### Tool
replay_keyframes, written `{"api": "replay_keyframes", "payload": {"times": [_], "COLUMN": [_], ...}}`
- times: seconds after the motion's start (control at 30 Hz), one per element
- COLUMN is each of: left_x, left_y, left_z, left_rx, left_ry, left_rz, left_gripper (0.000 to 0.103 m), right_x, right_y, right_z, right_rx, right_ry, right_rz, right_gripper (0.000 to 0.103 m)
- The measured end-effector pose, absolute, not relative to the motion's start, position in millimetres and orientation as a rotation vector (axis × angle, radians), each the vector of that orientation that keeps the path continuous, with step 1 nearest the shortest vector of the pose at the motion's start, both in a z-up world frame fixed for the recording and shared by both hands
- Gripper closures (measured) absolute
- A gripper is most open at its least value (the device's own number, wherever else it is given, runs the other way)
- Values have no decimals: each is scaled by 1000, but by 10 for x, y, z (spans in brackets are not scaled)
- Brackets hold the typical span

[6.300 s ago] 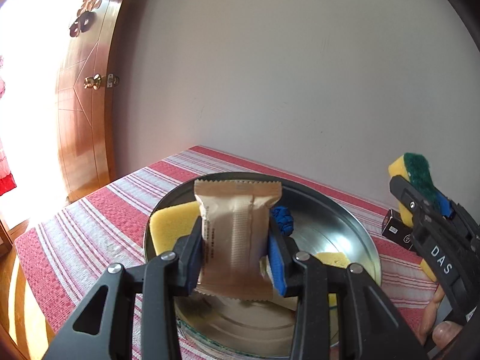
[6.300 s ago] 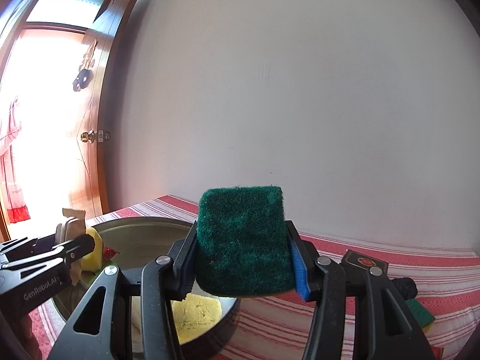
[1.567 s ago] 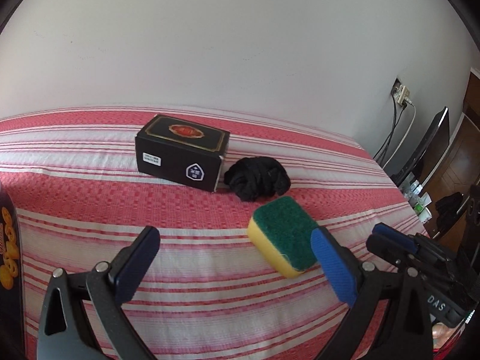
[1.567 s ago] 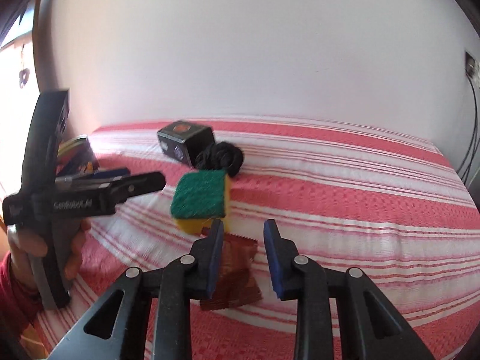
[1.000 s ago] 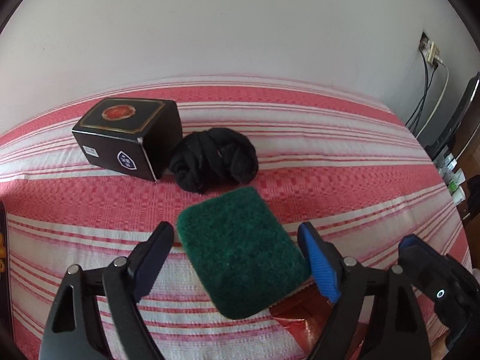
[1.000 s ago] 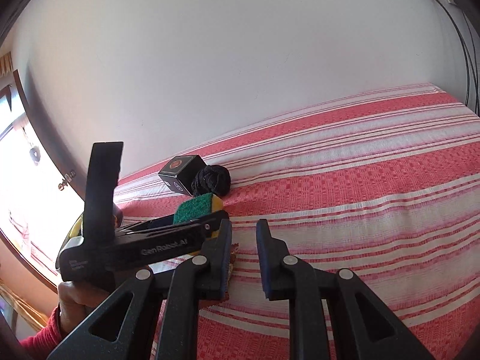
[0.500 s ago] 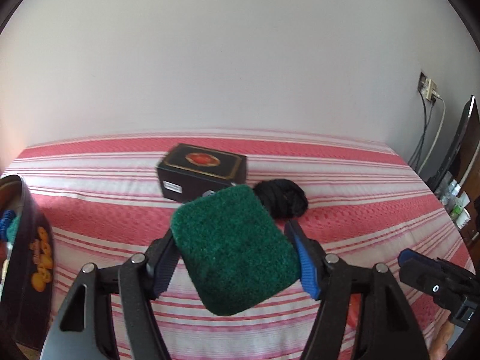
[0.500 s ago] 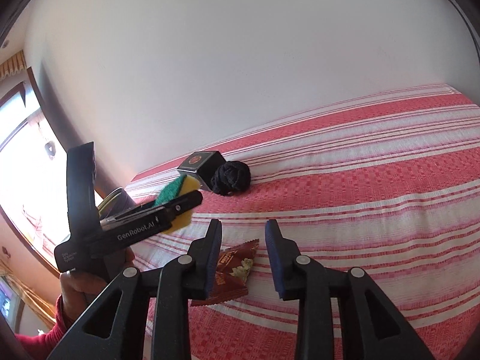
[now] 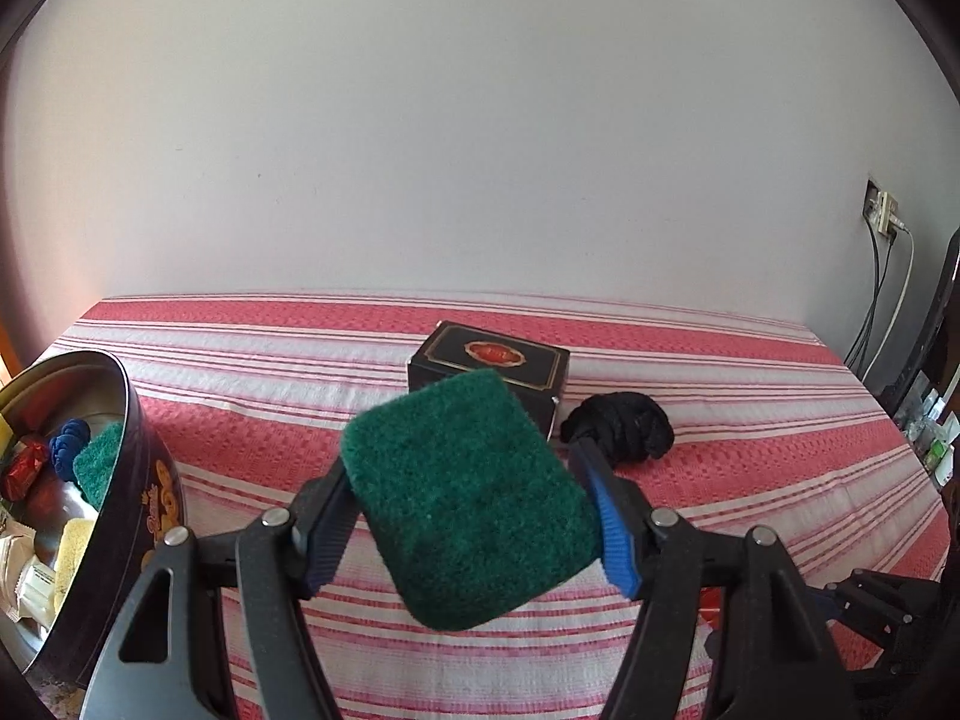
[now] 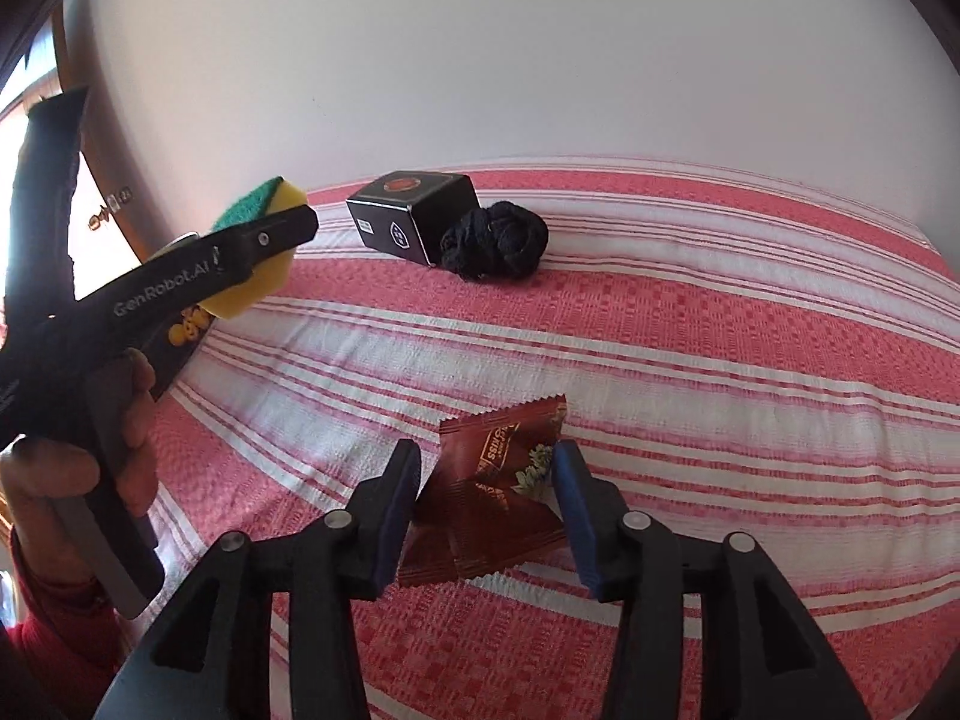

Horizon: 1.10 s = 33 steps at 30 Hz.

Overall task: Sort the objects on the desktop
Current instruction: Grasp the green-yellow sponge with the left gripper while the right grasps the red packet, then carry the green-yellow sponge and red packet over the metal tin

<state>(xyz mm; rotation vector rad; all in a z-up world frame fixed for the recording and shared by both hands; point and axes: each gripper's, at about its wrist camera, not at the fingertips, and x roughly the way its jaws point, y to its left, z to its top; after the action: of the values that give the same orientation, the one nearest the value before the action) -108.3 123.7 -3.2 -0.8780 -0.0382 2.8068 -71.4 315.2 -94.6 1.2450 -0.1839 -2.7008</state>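
Brown snack packet [image 10: 501, 498] lies between the opening right hand-held gripper [image 10: 489, 507].

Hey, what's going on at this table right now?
A person is sorting small items off a red striped tablecloth with a gripper in each hand. The left gripper holds a green and yellow sponge in the air, near a round tin that already has items inside. The right gripper has just been opening, and a brown snack packet lies between its jaws. A black box and black bundle remain.
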Motion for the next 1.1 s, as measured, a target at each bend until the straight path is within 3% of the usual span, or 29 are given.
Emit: {"api": "replay_keyframes", "payload": {"times": [0.37, 0.6, 0.8, 0.97, 1.1], "left_x": [-1033, -831, -623, -610, -621], "left_y": [1191, 1152, 1218, 1218, 1155], "left_z": [-14, 85, 81, 28, 13], "left_rx": [-842, -680, -491, -517, -548], "left_ry": [-52, -56, 139, 148, 84], "left_rz": [2801, 2830, 2953, 2937, 2914], "left_gripper": [34, 34, 34, 34, 34], "right_x": [-633, -302, -107, -44, -62], "right_y": [3046, 3022, 2687, 2622, 2752], "right_z": [-863, -497, -273, -204, -206], "right_rx": [1242, 825, 361, 250, 286], "right_ry": [-93, -157, -13, -27, -159], "right_rz": [-2799, -3098, -3329, -3365, -3351], "right_gripper": [59, 59, 58, 58, 58]}}
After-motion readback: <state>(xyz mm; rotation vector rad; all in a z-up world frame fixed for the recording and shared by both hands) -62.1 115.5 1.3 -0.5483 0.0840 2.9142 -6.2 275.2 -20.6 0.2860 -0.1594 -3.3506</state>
